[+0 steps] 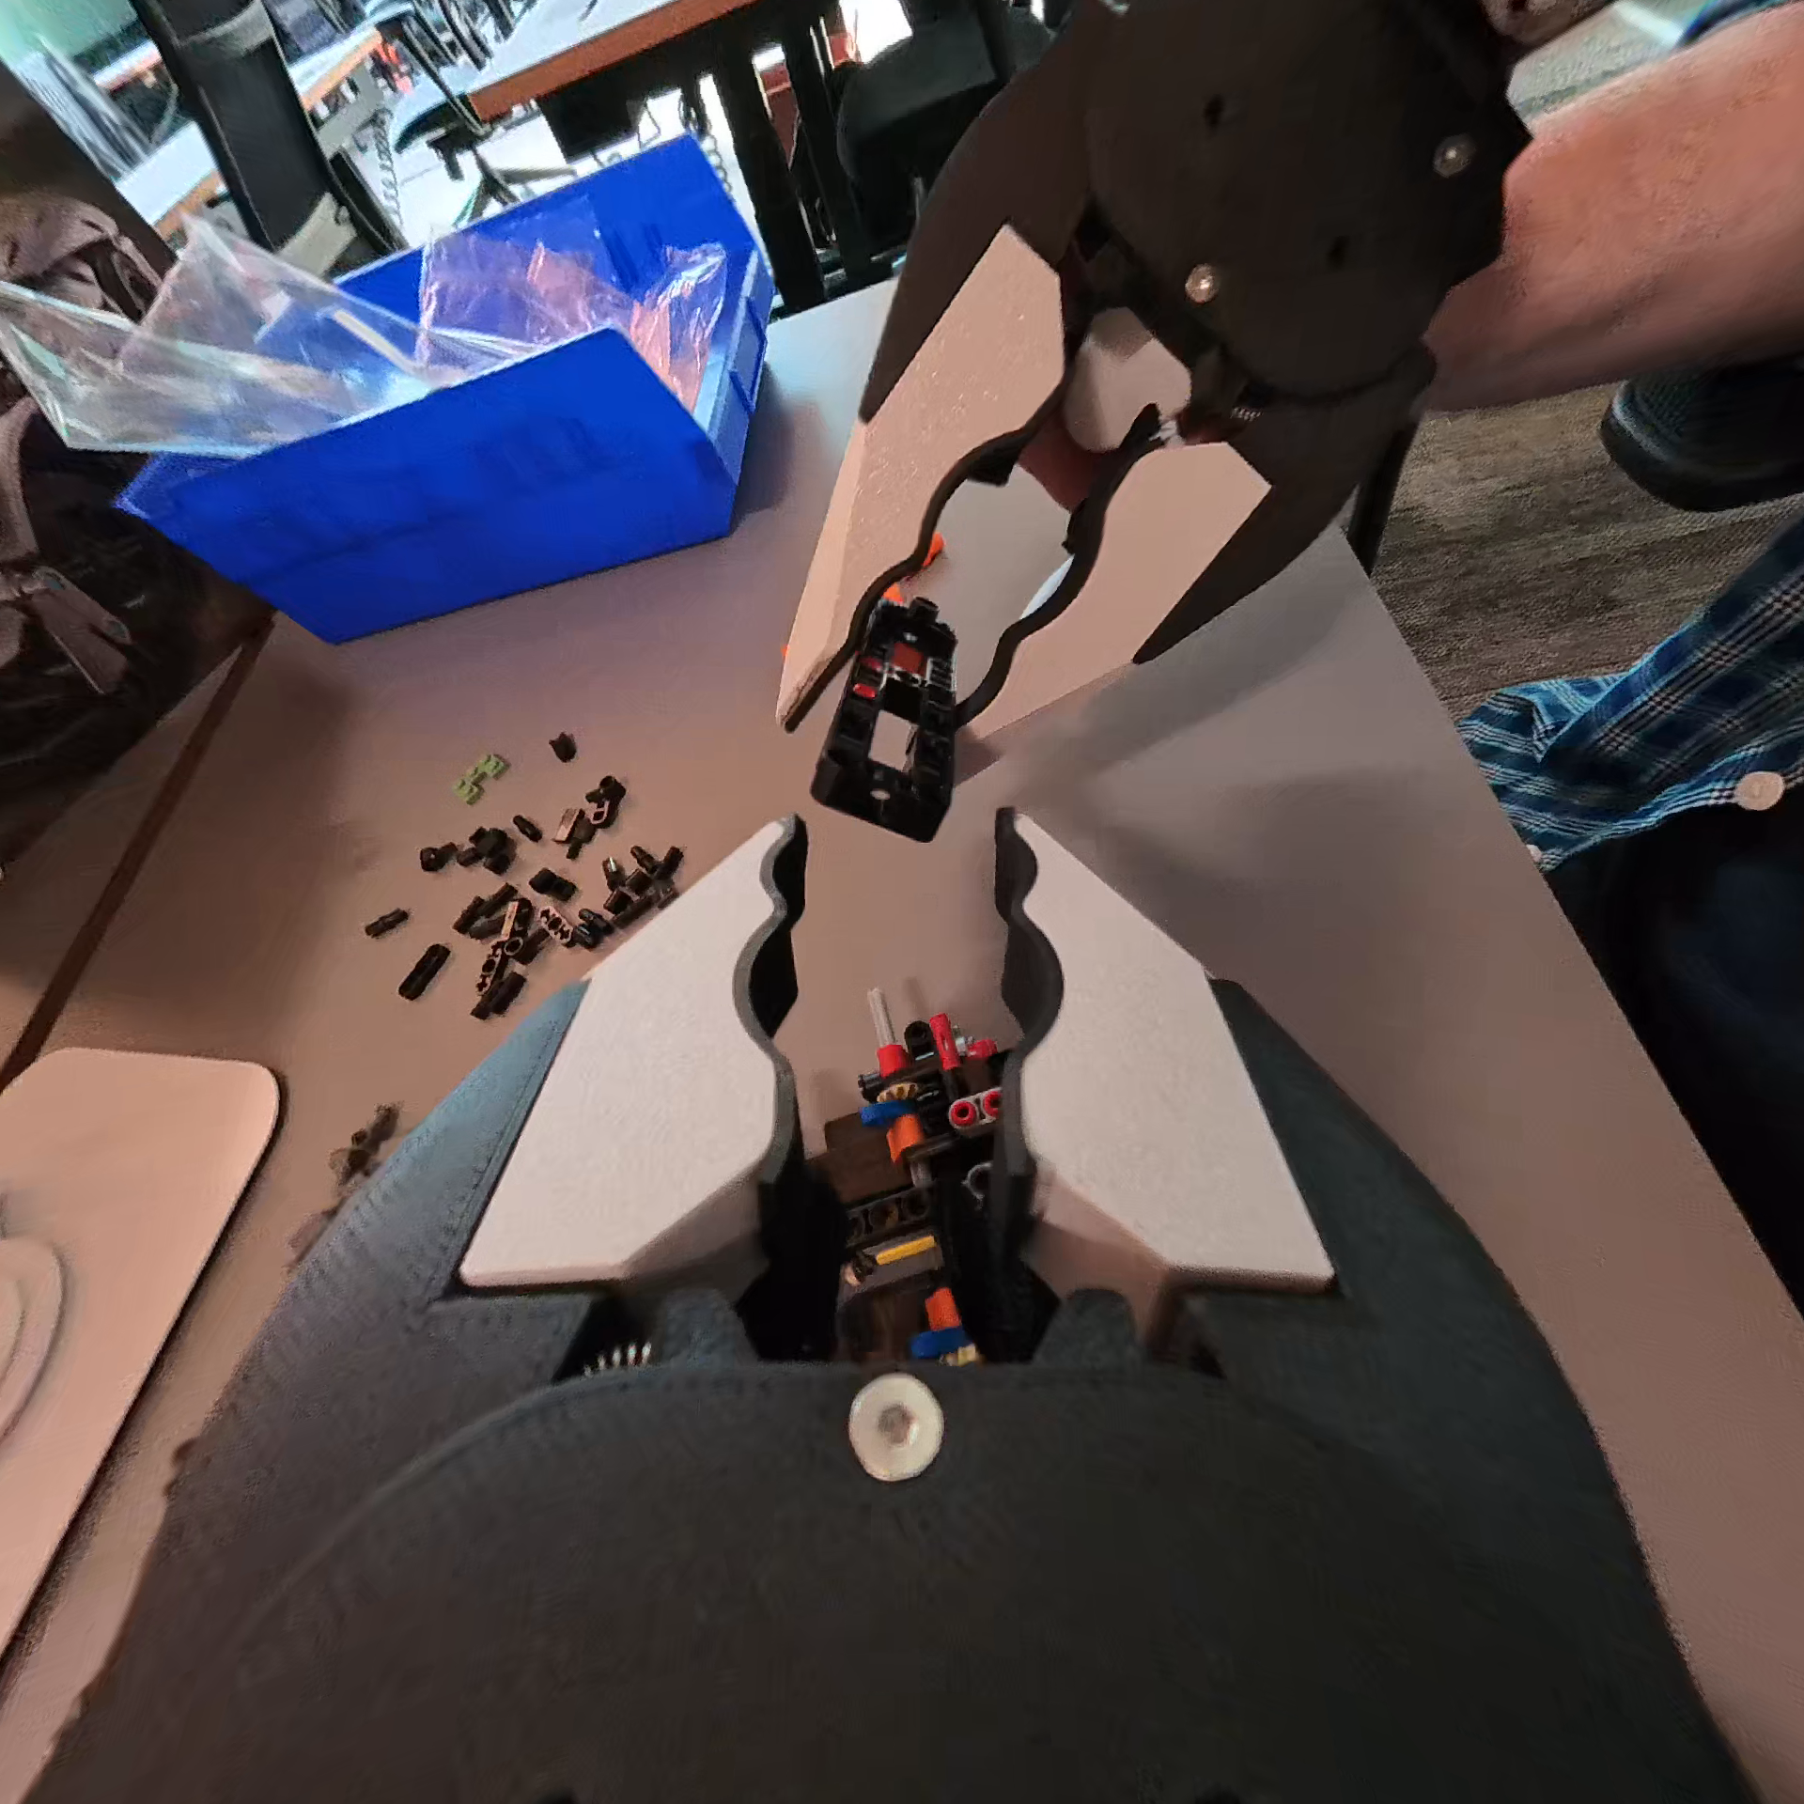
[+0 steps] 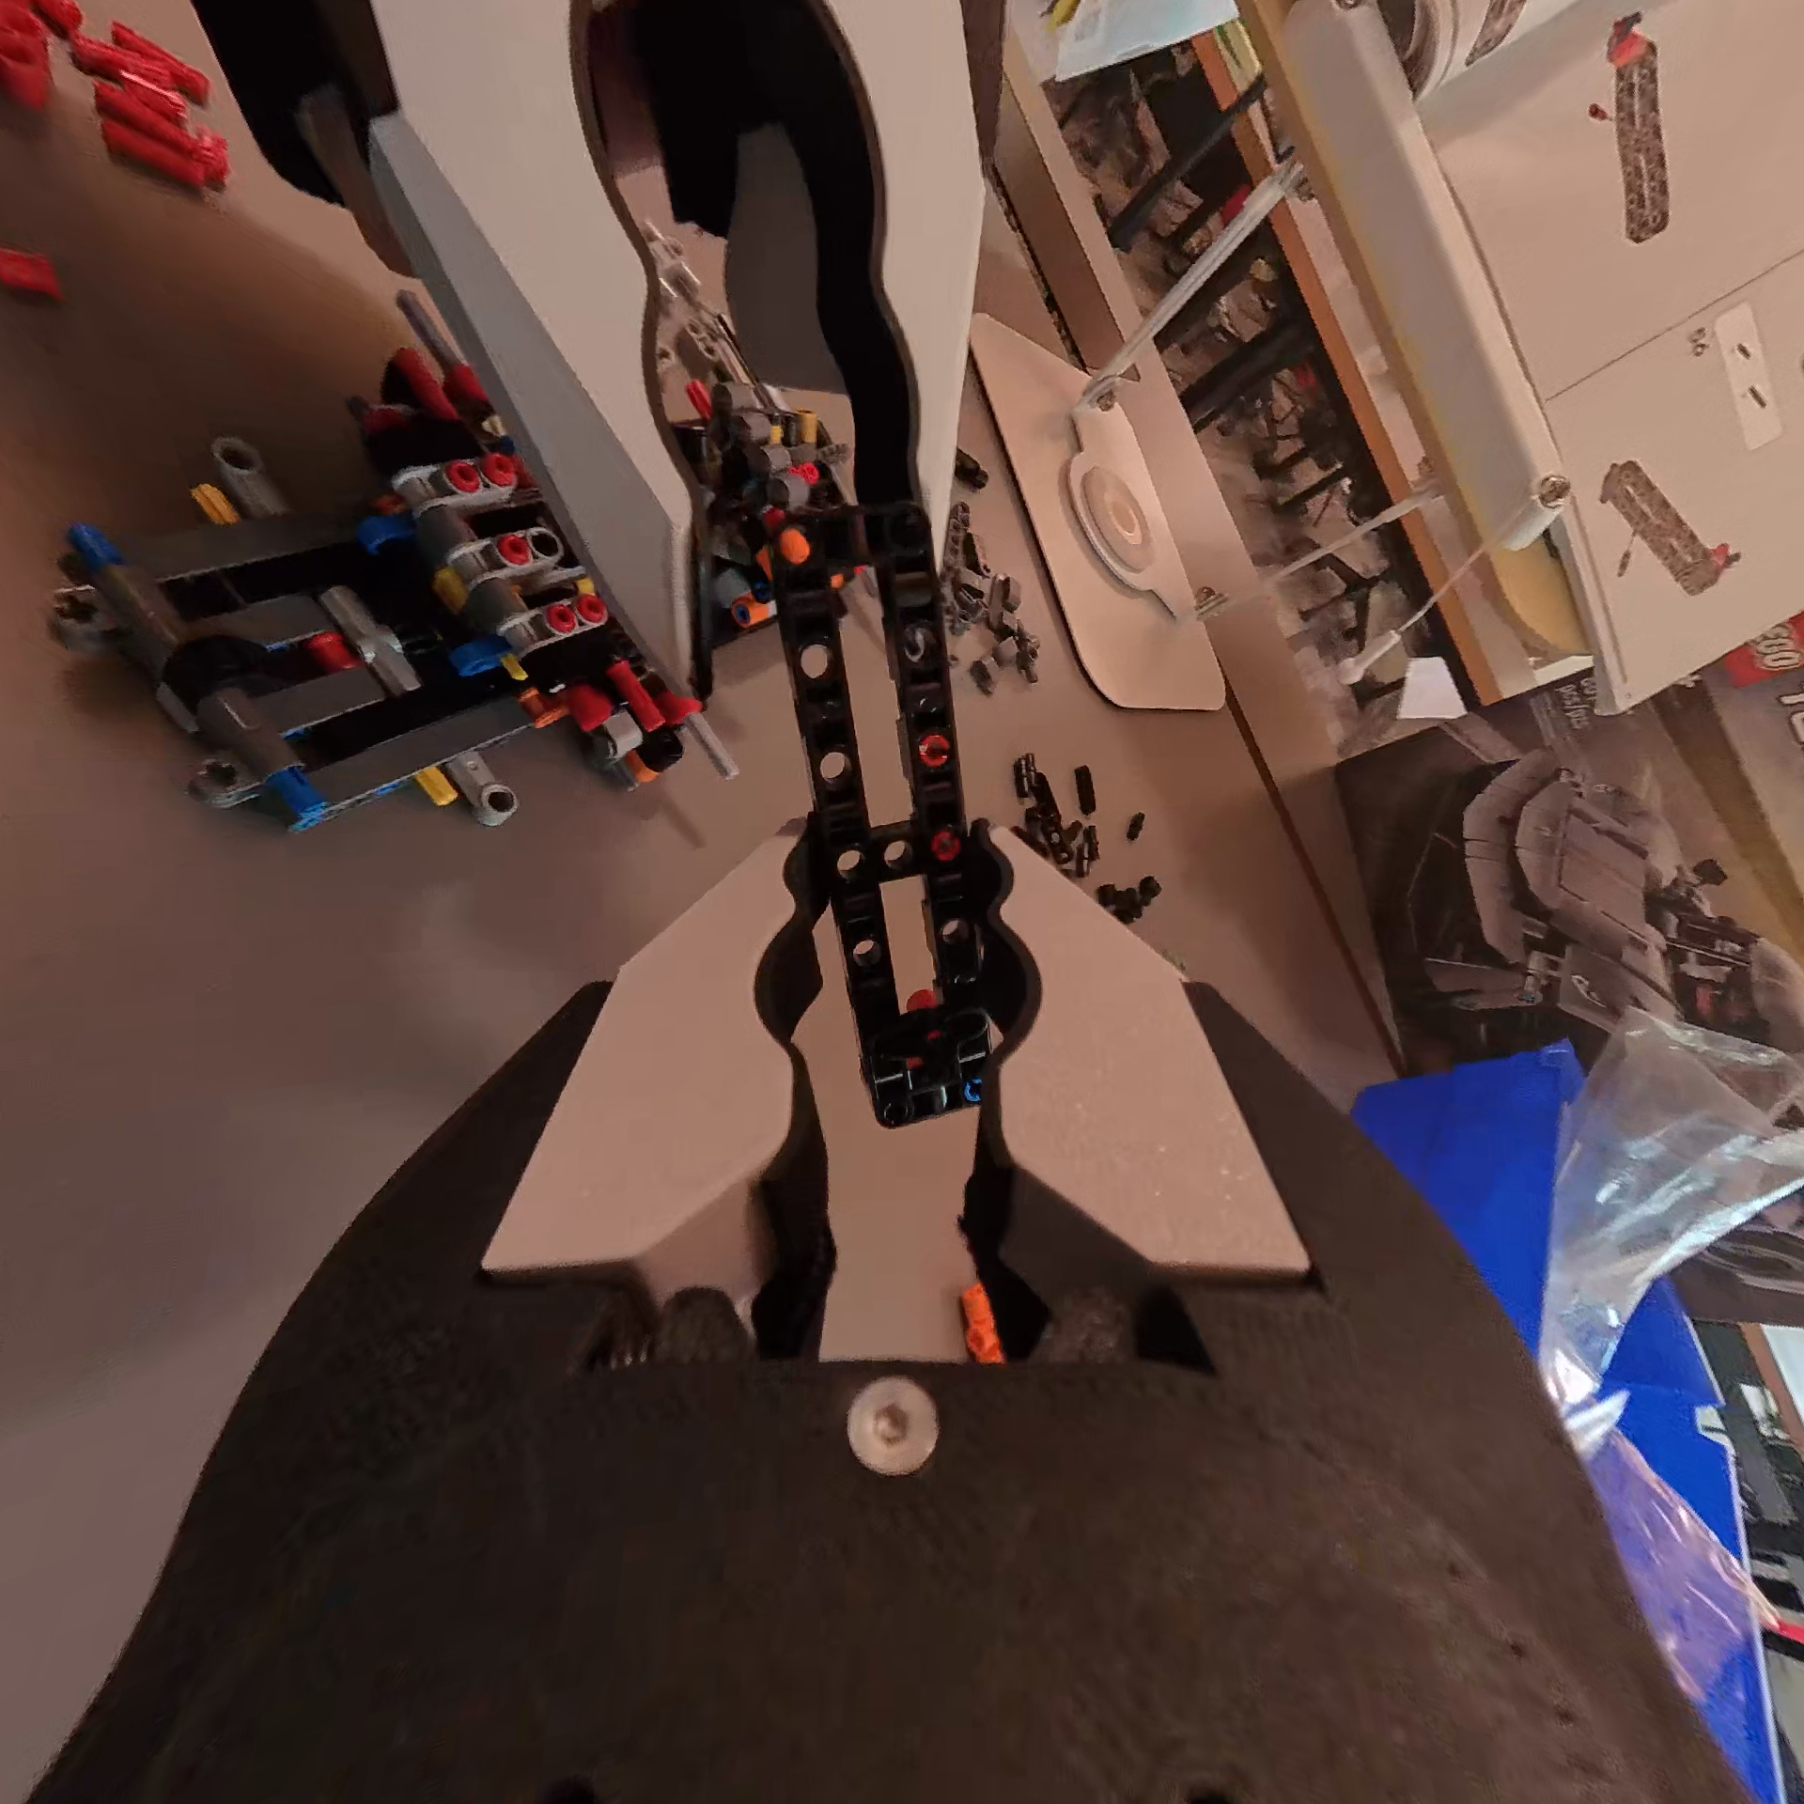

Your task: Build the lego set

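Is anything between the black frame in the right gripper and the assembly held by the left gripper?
Nothing visible: the black frame in the right gripper reaches toward the assembly in the left gripper across open air.

To your left on the grey tabletop [image 1: 508, 703] sits a blue plastic storage bin [image 1: 469, 508] with a crumpled clear plastic bag [image 1: 244, 361] spilling over its rim; your right wrist view shows the same bin [image 2: 1474, 1171] and bag [image 2: 1679, 1171] at the lower right. A pale rounded flat pad [image 2: 1103, 517] lies near the table's edge, with a white round disc [image 2: 1113, 517] resting on it. Beyond the table you can see dark-legged desks [image 1: 683, 59] and patterned carpet [image 1: 1523, 576].
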A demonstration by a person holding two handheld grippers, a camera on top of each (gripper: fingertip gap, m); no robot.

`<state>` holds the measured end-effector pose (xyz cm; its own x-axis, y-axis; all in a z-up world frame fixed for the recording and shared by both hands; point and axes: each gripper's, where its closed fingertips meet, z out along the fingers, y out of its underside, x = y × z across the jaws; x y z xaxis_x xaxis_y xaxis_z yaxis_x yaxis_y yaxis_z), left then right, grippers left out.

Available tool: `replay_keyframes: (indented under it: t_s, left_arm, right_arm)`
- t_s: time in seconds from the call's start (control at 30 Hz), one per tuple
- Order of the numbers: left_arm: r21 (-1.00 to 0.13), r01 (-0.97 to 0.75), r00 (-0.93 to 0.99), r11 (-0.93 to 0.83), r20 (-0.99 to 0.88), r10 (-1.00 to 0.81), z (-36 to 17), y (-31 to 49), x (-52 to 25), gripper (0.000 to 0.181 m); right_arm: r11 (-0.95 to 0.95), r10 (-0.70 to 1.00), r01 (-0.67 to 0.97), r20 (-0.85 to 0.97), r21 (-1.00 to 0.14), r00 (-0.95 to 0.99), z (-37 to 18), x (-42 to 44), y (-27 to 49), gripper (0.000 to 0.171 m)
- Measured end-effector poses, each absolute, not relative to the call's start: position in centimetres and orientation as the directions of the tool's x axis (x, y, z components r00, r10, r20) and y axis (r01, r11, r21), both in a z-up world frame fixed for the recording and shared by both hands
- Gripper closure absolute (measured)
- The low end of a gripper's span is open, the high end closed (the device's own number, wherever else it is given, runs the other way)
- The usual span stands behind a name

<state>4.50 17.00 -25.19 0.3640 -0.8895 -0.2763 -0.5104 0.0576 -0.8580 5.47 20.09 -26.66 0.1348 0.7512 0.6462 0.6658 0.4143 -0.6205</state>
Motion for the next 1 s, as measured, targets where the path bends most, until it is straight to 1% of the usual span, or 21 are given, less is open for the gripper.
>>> replay_keyframes:
  t_s: [0.13, 0.23, 0.27, 0.37, 0.4, 0.43, 0.53, 0.6, 0.7, 0.73, 0.8, 0.9, 1.0]
  left_arm:
    - [-0.841, -0.529, 0.344, 0.117, -0.338, -0.876, -25.1, 16.7, 5.2, 0.143]
    - [-0.839, -0.526, 0.310, 0.137, -0.339, -0.888, -25.2, 16.1, 5.7, 0.154]
    - [-0.840, -0.524, 0.304, 0.142, -0.340, -0.890, -25.2, 16.0, 5.9, 0.155]
    - [-0.848, -0.511, 0.313, 0.140, -0.335, -0.889, -24.8, 16.0, 5.6, 0.155]
    - [-0.852, -0.505, 0.320, 0.137, -0.332, -0.888, -24.7, 16.1, 5.5, 0.155]
    - [-0.851, -0.506, 0.329, 0.137, -0.337, -0.882, -24.6, 16.3, 5.2, 0.155]
    - [-0.864, -0.490, 0.368, 0.116, -0.326, -0.871, -24.1, 16.8, 4.3, 0.156]
    - [-0.860, -0.501, 0.411, 0.095, -0.333, -0.848, -24.0, 17.6, 3.3, 0.155]
    - [-0.849, -0.524, 0.474, 0.072, -0.361, -0.803, -23.9, 18.8, 1.9, 0.156]
    - [-0.849, -0.524, 0.489, 0.064, -0.362, -0.794, -23.8, 19.1, 1.5, 0.155]
    - [-0.847, -0.529, 0.515, 0.044, -0.362, -0.777, -24.0, 19.6, 0.9, 0.155]
    - [-0.849, -0.528, 0.541, 0.028, -0.362, -0.759, -24.0, 20.1, 0.2, 0.155]
    - [-0.857, -0.515, 0.572, 0.021, -0.362, -0.736, -23.6, 20.5, -0.4, 0.155]
  right_arm:
    - [0.434, 0.776, 0.653, 0.626, -0.620, 0.078, -27.2, 4.9, 19.1, 0.145]
    - [0.442, 0.802, 0.632, 0.596, -0.637, 0.041, -27.5, 4.4, 18.1, 0.146]
    - [0.438, 0.808, 0.628, 0.589, -0.643, 0.039, -27.6, 4.3, 18.1, 0.146]
    - [0.394, 0.844, 0.599, 0.532, -0.698, 0.065, -27.2, 4.0, 18.1, 0.143]
    - [0.373, 0.852, 0.603, 0.518, -0.705, 0.079, -27.1, 4.0, 18.4, 0.129]
    - [0.360, 0.854, 0.608, 0.513, -0.708, 0.092, -26.9, 4.2, 18.7, 0.121]
    - [0.315, 0.875, 0.581, 0.467, -0.751, 0.128, -26.0, 5.0, 19.8, 0.123]
    - [0.276, 0.888, 0.569, 0.432, -0.775, 0.158, -25.5, 5.5, 21.1, 0.136]
    - [0.187, 0.912, 0.572, 0.357, -0.799, 0.200, -25.7, 5.8, 23.0, 0.148]
    - [0.172, 0.919, 0.565, 0.338, -0.807, 0.203, -25.8, 5.8, 23.4, 0.149]
    - [0.156, 0.938, 0.532, 0.294, -0.833, 0.185, -25.5, 5.4, 23.4, 0.144]
    - [0.163, 0.943, 0.501, 0.284, -0.850, 0.175, -24.8, 5.3, 23.7, 0.145]
    - [0.123, 0.953, 0.459, 0.233, -0.880, 0.192, -24.2, 5.5, 24.7, 0.144]
